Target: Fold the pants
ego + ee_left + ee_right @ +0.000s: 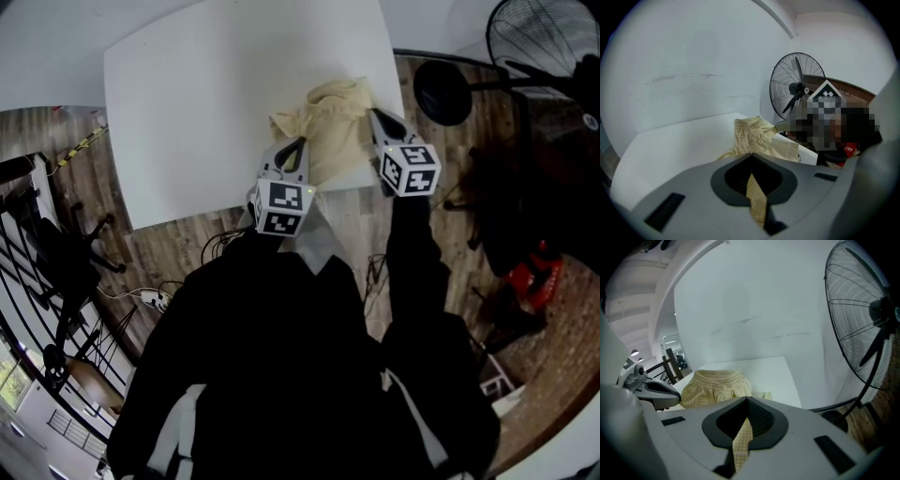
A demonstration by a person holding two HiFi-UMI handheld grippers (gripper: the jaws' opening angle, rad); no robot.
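Dark sleeves (pixel 412 262) stretched forward, left gripper (pixel 294 148), right gripper (pixel 379 120) side by side, jaws clamped on yellow pants (pixel 333 117)

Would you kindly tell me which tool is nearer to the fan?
Right. The right tool grips the pants at the table edge on the fan's side; the left tool grips them farther along that edge, away from the fan.
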